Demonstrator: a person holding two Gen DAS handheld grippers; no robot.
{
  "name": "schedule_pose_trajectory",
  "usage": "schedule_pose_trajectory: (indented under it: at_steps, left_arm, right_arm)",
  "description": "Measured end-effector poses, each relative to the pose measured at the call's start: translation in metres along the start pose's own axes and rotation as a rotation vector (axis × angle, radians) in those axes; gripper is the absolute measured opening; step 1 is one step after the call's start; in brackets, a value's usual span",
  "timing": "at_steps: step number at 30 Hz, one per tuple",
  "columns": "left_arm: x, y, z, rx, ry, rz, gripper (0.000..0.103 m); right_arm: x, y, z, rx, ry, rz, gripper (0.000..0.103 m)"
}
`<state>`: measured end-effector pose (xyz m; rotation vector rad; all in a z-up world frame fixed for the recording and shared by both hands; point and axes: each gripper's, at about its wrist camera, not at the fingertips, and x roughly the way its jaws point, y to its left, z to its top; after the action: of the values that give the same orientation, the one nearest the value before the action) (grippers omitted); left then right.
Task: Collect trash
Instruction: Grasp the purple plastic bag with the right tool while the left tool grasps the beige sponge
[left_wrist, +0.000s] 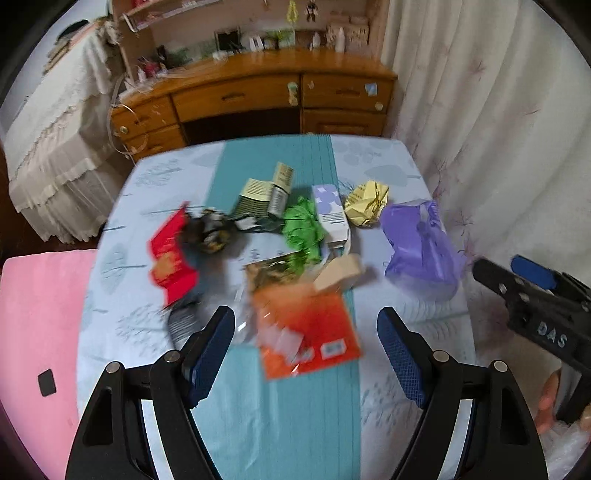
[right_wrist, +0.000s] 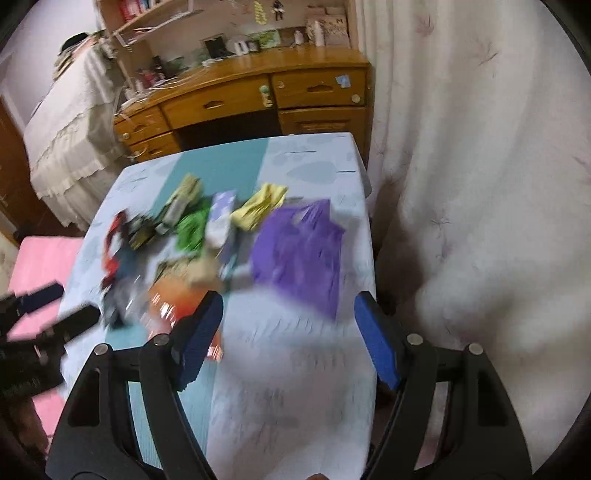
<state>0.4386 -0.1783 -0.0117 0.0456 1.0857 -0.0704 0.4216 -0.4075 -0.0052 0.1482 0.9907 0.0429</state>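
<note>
Table (left_wrist: 155, 177): pale cloth with a teal strip down the middle; litter sits in a loose cluster near its centre, nothing yet gathered.
Trash: orange packet (left_wrist: 308, 328) nearest, red wrapper (left_wrist: 171, 258) to one side, green wrapper (left_wrist: 301, 229) and yellow paper ball (left_wrist: 365, 203) farther back.
Purple bag (right_wrist: 299, 251): lies slack beside the heap, likely the receptacle.
Left gripper (left_wrist: 306, 354): jaws apart, empty, above the orange packet.
Right gripper (right_wrist: 288, 339): jaws apart, empty, aimed near the bag, apparently to take it.
</note>
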Motion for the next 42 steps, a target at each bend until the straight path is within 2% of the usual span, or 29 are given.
schedule_pose_trajectory:
  at_steps: [3,5,8,13,14,19,21,24,25,26,28,35,42]
  left_arm:
    - [0.046,-0.016,0.022,0.005,0.053,0.002,0.081]
    - [0.064,-0.019,0.023,0.006,0.075,-0.003,0.081]
    - [0.093,-0.025,0.031,0.010,0.113,-0.002,0.081]
    - [0.119,-0.027,0.030,0.016,0.141,-0.004,0.081]
    - [0.123,-0.024,0.028,0.006,0.149,-0.005,0.081]
    - [0.146,-0.022,0.032,-0.048,0.173,0.020,0.080]
    - [0.157,-0.019,0.032,-0.084,0.202,0.022,0.080]
    - [0.169,-0.016,0.031,-0.109,0.222,0.025,0.071]
    - [0.172,-0.017,0.031,-0.108,0.229,0.025,0.063]
    - [0.176,-0.018,0.031,-0.106,0.238,0.024,0.054]
    - [0.180,-0.018,0.029,-0.112,0.248,0.015,0.046]
    - [0.170,-0.012,0.019,-0.142,0.198,0.012,0.045]
    - [0.129,0.003,0.006,-0.155,0.160,-0.009,0.044]
  right_arm:
    - [0.051,-0.016,0.021,0.052,0.059,0.036,0.073]
    - [0.084,-0.019,0.027,0.069,0.100,0.046,0.073]
    - [0.122,-0.017,0.024,0.049,0.149,0.041,0.073]
    - [0.168,-0.012,0.015,0.015,0.216,0.025,0.074]
    - [0.177,-0.013,0.014,0.007,0.233,0.025,0.077]
    - [0.189,-0.003,0.013,-0.094,0.177,0.012,0.075]
    - [0.191,-0.003,0.013,-0.120,0.158,0.014,0.071]
    - [0.190,-0.002,0.011,-0.155,0.135,-0.005,0.050]
    - [0.189,-0.005,0.011,-0.154,0.130,0.006,0.038]
    - [0.187,-0.008,0.011,-0.146,0.129,0.017,0.022]
    - [0.185,-0.011,0.010,-0.134,0.132,0.032,0.018]
    - [0.165,-0.024,0.010,-0.073,0.132,0.079,0.006]
    - [0.130,-0.029,0.001,-0.006,0.111,0.156,0.003]
